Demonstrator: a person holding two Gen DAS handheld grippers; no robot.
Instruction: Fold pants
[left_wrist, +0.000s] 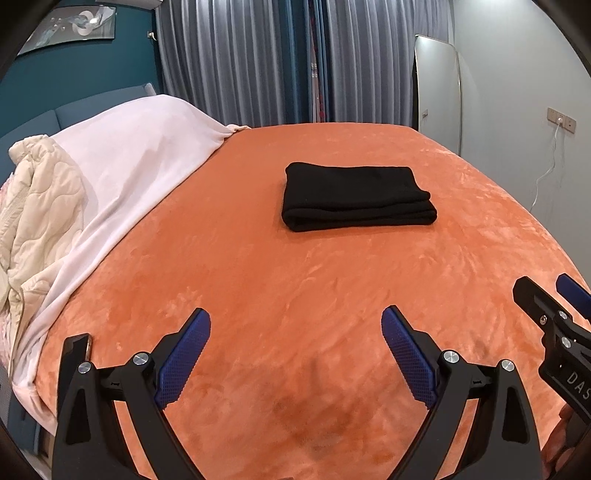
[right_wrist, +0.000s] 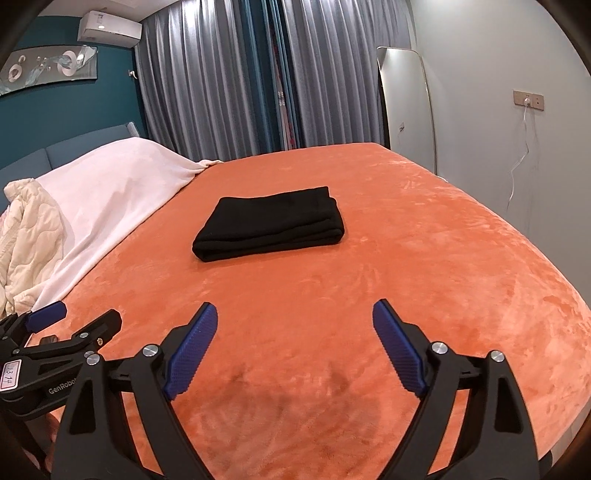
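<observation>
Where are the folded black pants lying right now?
In both wrist views the black pants lie folded on the orange blanket, mid-bed, ahead of both open grippers and right of the white cover.

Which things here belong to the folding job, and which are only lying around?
Job:
- black pants, folded on the orange blanket
- left hand-held gripper, open
- right hand-held gripper, open

Lying about:
- white sheet
- cream quilt
- phone at the bed's edge
- mirror
</observation>
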